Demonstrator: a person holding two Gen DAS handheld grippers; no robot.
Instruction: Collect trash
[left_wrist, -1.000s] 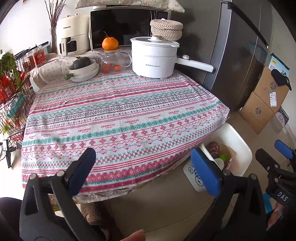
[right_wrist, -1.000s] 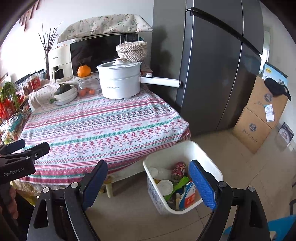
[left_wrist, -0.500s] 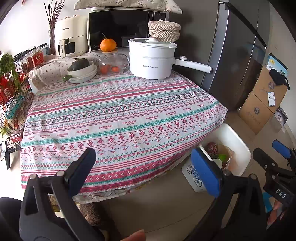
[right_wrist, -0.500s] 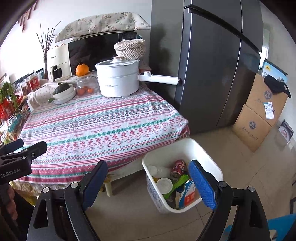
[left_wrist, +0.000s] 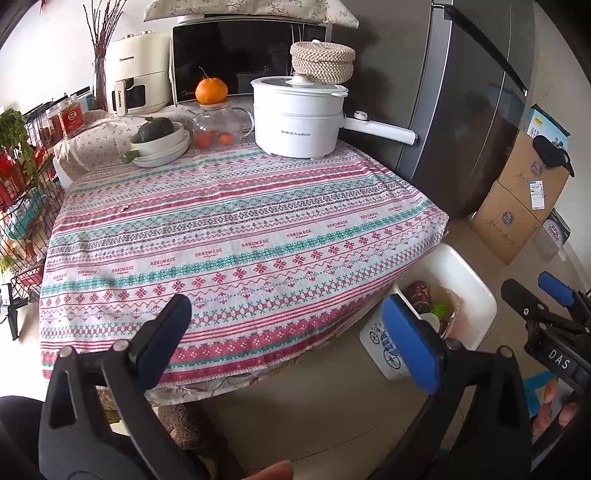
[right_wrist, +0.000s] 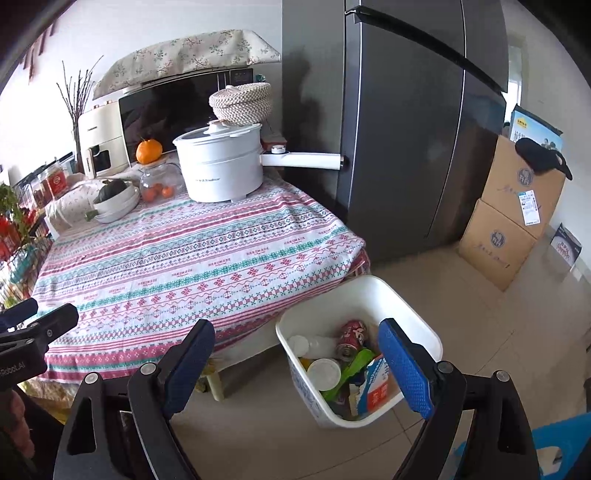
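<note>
With the trash bin (right_wrist: 413, 314) already filled, both tongs gape empty.
Left tongs (left_wrist: 288, 334) and right tongs (right_wrist: 297, 363) hover off the tabletop (left_wrist: 236, 221), apparently finished.

"HANDMADE" repeated on tablecloth (left_wrist: 236, 221), "DAS" on right claw (left_wrist: 554, 314), "CHANGHONG" on air fryer (left_wrist: 136, 85)

pale tiled floor (right_wrist: 461, 314), white wall (right_wrist: 184, 29), dark grey fridge (right_wrist: 406, 129) beside a cloth-covered table (left_wrist: 240, 229)
</note>
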